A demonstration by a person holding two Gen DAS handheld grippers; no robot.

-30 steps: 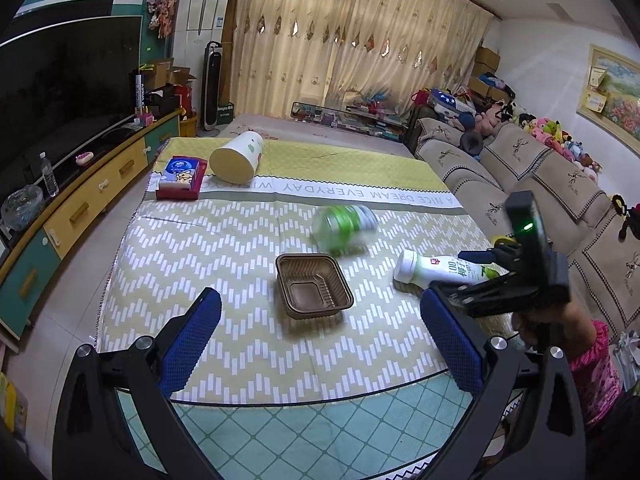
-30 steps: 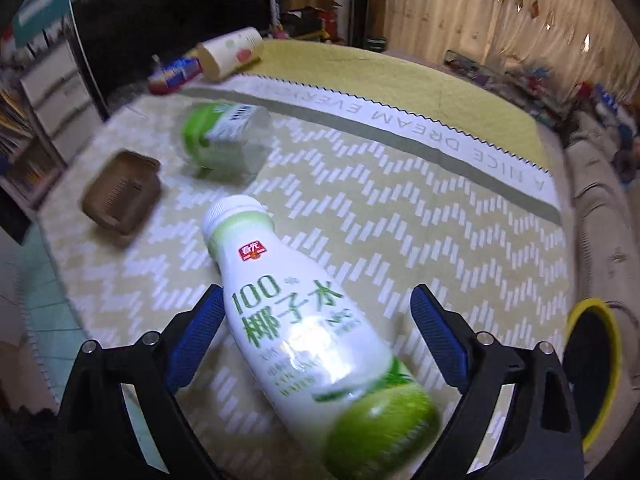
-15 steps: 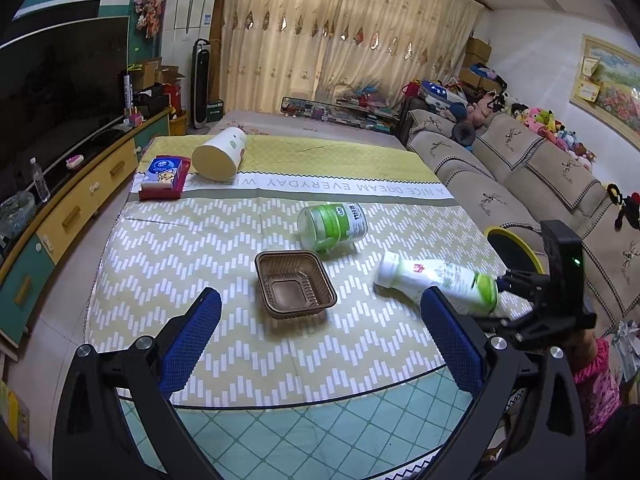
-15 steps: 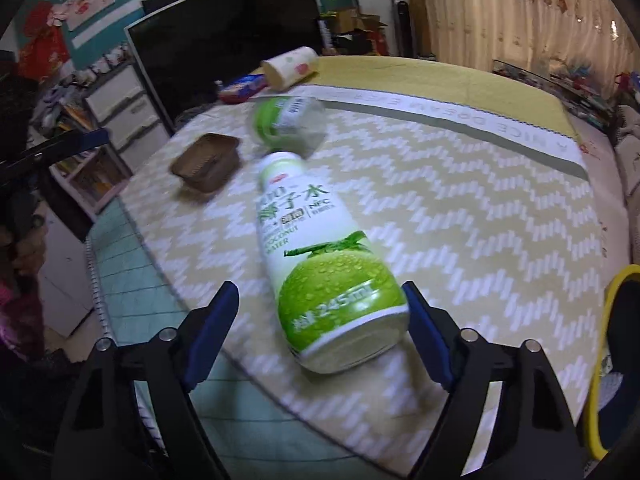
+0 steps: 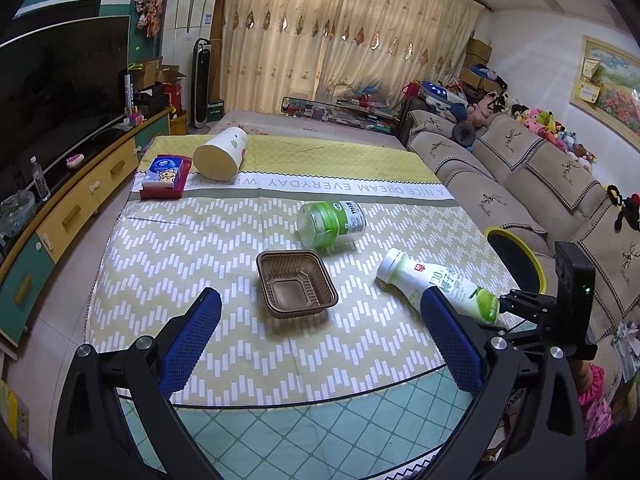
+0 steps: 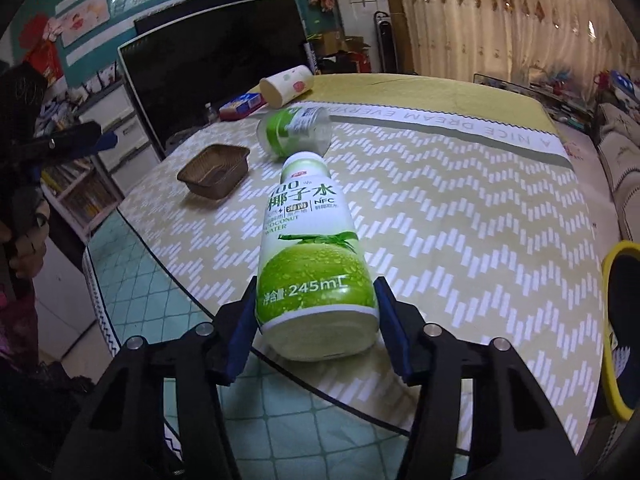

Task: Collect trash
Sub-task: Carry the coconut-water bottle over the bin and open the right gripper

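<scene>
The coconut water bottle [image 6: 312, 256] is gripped at its green base end by the right gripper [image 6: 316, 316], whose blue pads are pressed against both sides; the cap end points far across the table. In the left wrist view the bottle [image 5: 436, 284] is seen at the near right edge of the chevron tablecloth [image 5: 224, 240], beside a yellow-rimmed bin [image 5: 516, 256]. The left gripper [image 5: 320, 340] is held wide open and empty, near the brown plastic tray [image 5: 296, 284]. The bottle is judged light, rigid and smooth, probably slippery; a hold nearer mid-body would be steadier.
</scene>
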